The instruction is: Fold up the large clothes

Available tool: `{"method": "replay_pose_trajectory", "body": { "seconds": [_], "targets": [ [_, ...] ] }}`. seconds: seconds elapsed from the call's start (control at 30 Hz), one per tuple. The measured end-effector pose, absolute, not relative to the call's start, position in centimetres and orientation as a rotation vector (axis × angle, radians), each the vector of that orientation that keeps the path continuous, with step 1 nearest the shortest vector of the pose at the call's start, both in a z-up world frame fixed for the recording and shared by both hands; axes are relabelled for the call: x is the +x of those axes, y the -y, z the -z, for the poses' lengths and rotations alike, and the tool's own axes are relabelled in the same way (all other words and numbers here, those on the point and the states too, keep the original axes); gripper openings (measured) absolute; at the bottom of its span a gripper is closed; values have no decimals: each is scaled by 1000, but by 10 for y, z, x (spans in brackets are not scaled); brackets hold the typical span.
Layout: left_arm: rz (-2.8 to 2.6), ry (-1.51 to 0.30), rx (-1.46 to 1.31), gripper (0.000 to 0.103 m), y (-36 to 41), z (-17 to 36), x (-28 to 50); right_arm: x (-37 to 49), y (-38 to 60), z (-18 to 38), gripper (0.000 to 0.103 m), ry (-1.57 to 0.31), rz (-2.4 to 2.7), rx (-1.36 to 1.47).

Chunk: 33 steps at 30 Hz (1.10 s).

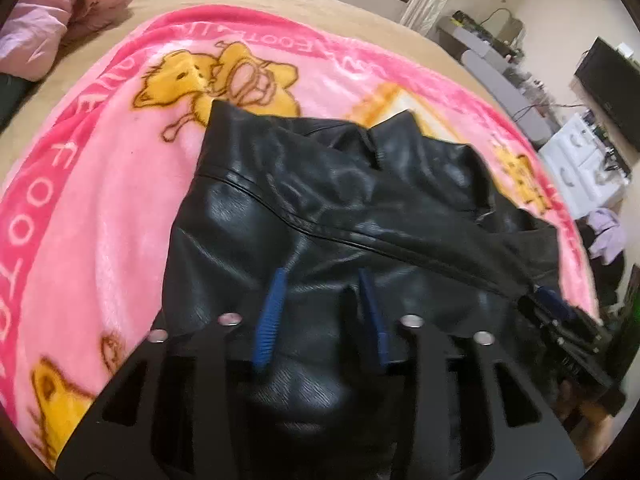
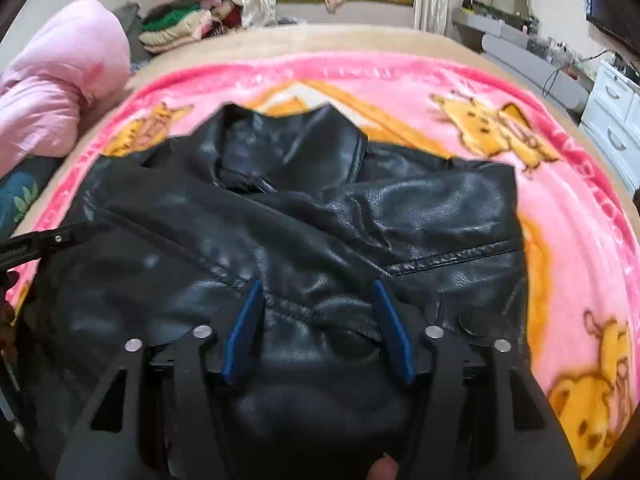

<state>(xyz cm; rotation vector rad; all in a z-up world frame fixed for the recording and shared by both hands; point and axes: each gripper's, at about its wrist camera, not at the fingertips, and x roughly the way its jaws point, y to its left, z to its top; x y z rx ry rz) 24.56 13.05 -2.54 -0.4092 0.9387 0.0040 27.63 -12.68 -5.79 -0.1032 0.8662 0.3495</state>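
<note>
A black leather jacket lies on a pink cartoon blanket on the bed, collar at the far end. It also shows in the right wrist view, with both sleeves folded across its front. My left gripper is open, its blue fingertips low over the jacket's near part. My right gripper is open too, its blue pads spread over the jacket's near middle. The right gripper shows in the left wrist view at the jacket's right edge. The left gripper's body shows at the left edge in the right wrist view.
A pink quilt is heaped at the bed's left. Folded clothes are stacked at the far left. White drawers and a grey bench stand right of the bed. The blanket also shows in the right wrist view.
</note>
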Motion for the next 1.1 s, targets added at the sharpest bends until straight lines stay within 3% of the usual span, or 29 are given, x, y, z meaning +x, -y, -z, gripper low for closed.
{"method": "replay_pose_trajectory", "body": {
  "seconds": [0.2,0.37,0.43,0.5,0.6,0.9,1.1],
  "targets": [
    [2,-892,-375,63,-125,4,232,253,137,37,71,-817,-370,-40],
    [10,-867,-341,65,-119,-7,222,237,142,28,73,-793,-387,-34],
    [21,-856,-327,62,-113,-9,217,231,144,25,73,-780,-386,-24],
    [29,-853,-324,35,-108,-7,214,226,147,22,73,-770,-385,-11],
    [69,-871,-317,19,-97,-2,210,218,150,17,73,-754,-387,7],
    [108,-987,-317,19,-85,30,205,212,138,19,73,-774,-406,-79],
    [109,-994,-295,19,-84,31,205,220,143,49,72,-915,-341,-116]
  ]
}}
